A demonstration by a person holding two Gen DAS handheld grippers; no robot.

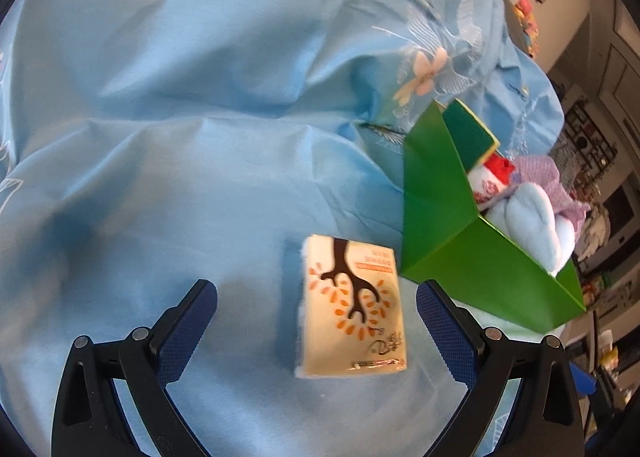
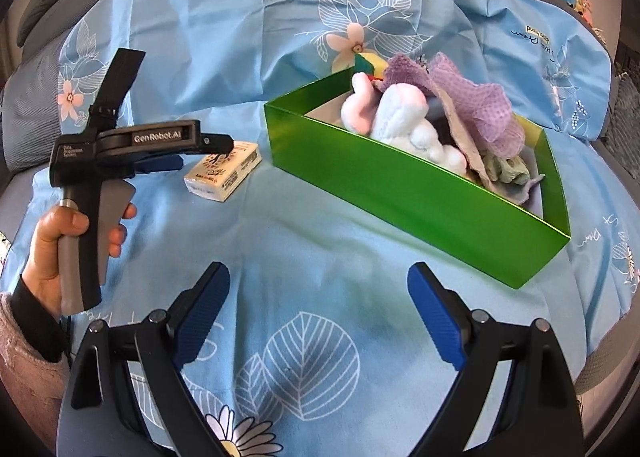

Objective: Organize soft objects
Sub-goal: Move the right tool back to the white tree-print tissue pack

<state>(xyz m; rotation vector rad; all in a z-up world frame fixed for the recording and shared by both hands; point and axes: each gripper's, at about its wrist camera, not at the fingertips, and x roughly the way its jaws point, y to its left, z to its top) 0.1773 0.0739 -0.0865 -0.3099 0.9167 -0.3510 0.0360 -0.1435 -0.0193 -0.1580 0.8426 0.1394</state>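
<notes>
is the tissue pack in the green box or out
Out: the tissue pack lies on the blue sheet beside the green box.

Both pictures are bright, with soft, even daylight and no hard glare. The left wrist view is slightly blurred: the tissue pack (image 1: 352, 307) between the jaws has soft edges, and its shadow falls to its left on the blue sheet (image 1: 180, 97). The right wrist view is sharper. The green box (image 2: 420, 193) beyond the jaws shines a little. Fisheye bending curves everything, and the corners are black.
</notes>
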